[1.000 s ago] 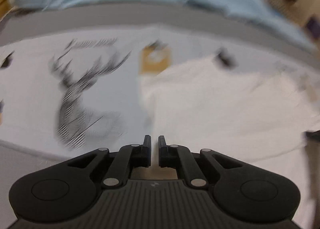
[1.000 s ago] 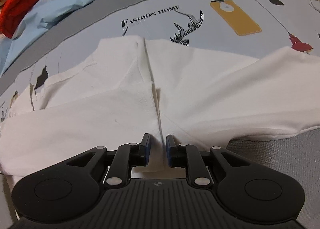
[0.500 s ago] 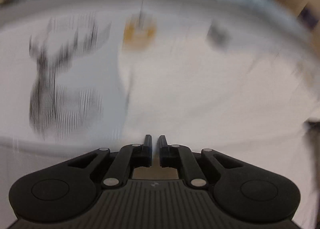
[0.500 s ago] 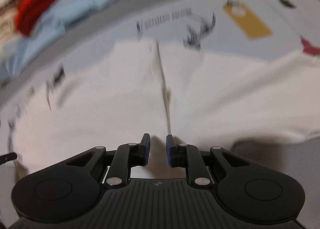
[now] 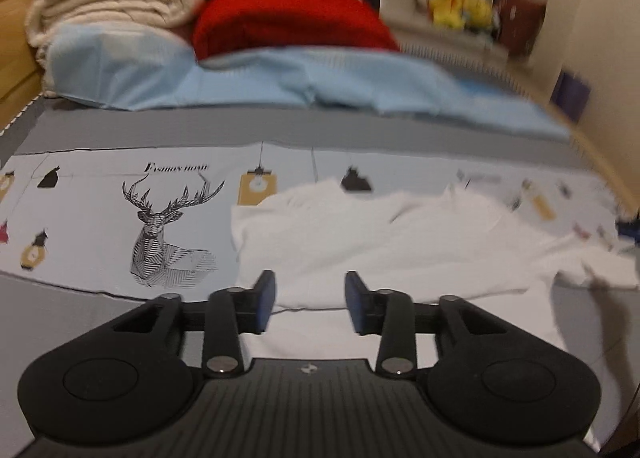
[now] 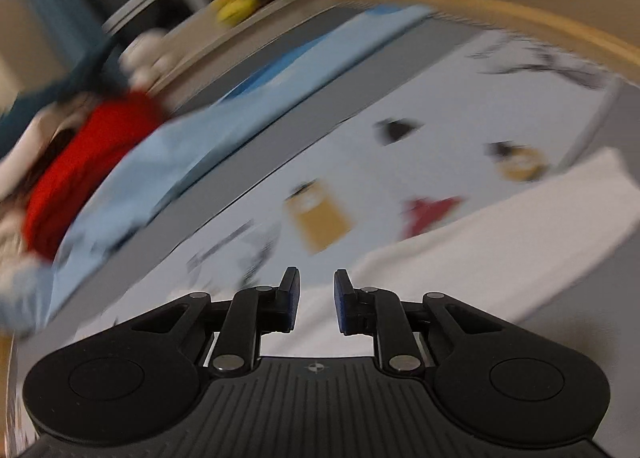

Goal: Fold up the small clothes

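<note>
Hovering tilted down over the printed bedsheet (image 5: 100,226), white garment (image 5: 400,242) lying crumpled on it ahead of me. My left gripper (image 5: 310,304) is opening, nothing between its jaws. My right gripper (image 6: 316,300), rolled sideways, shows a narrow empty gap.

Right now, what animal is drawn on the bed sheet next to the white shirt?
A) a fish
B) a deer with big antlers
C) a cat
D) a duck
B: in the left claw's view, a black line drawing of a deer head with wide antlers is printed on the pale sheet, just left of the white shirt.
</note>
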A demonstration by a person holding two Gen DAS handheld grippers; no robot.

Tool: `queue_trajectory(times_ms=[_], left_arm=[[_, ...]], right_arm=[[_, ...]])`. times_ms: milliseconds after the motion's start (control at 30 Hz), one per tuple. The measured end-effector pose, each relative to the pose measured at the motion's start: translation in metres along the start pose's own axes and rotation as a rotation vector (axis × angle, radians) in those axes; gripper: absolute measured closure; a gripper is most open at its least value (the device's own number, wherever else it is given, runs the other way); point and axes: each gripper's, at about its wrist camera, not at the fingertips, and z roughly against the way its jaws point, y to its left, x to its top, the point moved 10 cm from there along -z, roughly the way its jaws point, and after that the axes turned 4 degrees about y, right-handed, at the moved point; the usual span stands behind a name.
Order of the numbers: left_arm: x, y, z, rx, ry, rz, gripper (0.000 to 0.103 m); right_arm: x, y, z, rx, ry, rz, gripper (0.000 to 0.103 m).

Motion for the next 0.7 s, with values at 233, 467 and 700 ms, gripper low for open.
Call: queue_trajectory(times_ms=[233, 467, 700], left_arm=[[-0.014, -0.014, -0.030, 0.152, 0.024, -0.197, 0.059], [-0.006, -0.011, -0.045, 0.126, 0.042, -0.142, 0.059], [-0.004, -0.007, -0.053, 0.124, 0.047, -0.149, 0.059]], right_arm=[[0.009, -0.148, 0.015, -0.157, -0.097, -0.312, 0.083], [-0.007, -0.255, 0.001, -0.246, -0.174, -0.589, 0.076], [0.000, -0.259, -0.023, -0.224, -0.194, -0.543, 0.068]])
